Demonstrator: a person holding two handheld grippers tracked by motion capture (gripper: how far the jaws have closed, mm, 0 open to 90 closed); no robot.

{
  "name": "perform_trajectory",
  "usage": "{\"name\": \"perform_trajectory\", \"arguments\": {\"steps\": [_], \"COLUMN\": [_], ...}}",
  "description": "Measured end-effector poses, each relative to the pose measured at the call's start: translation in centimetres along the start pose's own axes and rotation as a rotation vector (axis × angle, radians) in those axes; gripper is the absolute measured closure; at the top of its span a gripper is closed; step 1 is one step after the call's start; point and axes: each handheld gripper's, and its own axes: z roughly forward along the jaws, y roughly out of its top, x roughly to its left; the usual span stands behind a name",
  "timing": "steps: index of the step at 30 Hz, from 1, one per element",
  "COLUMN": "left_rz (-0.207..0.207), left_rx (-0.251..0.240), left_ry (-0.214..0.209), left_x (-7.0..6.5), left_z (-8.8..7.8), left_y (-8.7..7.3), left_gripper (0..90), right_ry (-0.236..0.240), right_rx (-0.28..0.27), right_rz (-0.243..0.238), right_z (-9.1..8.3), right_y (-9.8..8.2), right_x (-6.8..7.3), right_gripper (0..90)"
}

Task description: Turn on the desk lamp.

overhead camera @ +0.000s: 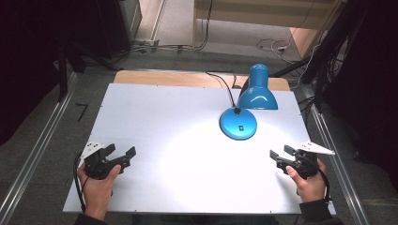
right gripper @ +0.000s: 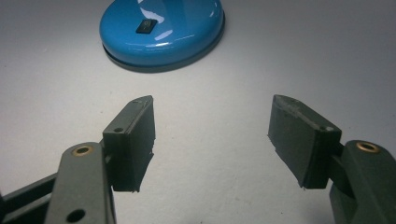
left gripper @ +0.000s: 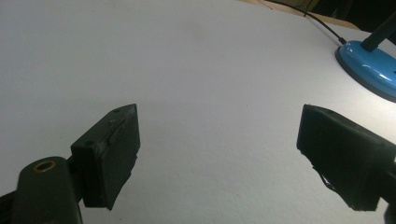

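A blue desk lamp stands at the back right of the white table [overhead camera: 164, 117]. Its round base [overhead camera: 238, 123] carries a small black switch [overhead camera: 240, 127], and its shade [overhead camera: 257, 92] points down, casting a bright patch on the table. My left gripper [overhead camera: 121, 151] rests at the front left in a hand, open, nothing between its jaws. My right gripper [overhead camera: 279, 153] sits at the front right, open and empty too. In the right gripper view the base [right gripper: 161, 30] and switch [right gripper: 144, 26] lie just ahead of the gripper [right gripper: 212, 140]. The left gripper view has the base [left gripper: 369, 65] far right beyond the gripper [left gripper: 219, 154].
A black cord [overhead camera: 223, 82] runs from the lamp base off the table's back edge. A wooden board [overhead camera: 155, 77] sticks out behind the white top. Metal rails [overhead camera: 37, 150] flank the table. Cables lie on the floor beyond.
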Motion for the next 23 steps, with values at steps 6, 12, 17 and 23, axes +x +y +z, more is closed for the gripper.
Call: {"name": "perform_trajectory", "arguments": {"steps": [6, 12, 17, 23], "left_rz": [0.0, 0.0, 0.0, 0.0], "left_rx": [0.0, 0.0, 0.003, 0.004], "left_ry": [0.001, 0.001, 0.001, -0.001], "left_x": [0.0, 0.0, 0.0, -0.1], "left_z": [0.0, 0.0, 0.0, 0.1], "left_y": [0.0, 0.0, 0.0, 0.0], "left_gripper": [14.2, 14.2, 14.2, 14.1], "right_ry": [-0.007, -0.025, -0.039, -0.078], "right_rx": [0.003, 0.007, 0.01, 0.037], "right_rz": [0.004, 0.013, 0.023, 0.024], "right_z": [-0.6, -1.2, -1.8, -1.4], "right_y": [-0.5, -1.0, -1.5, -2.4], "right_x": [-0.4, -0.9, -1.4, -2.1], "right_gripper": [30.0, 29.9, 29.8, 21.7]}}
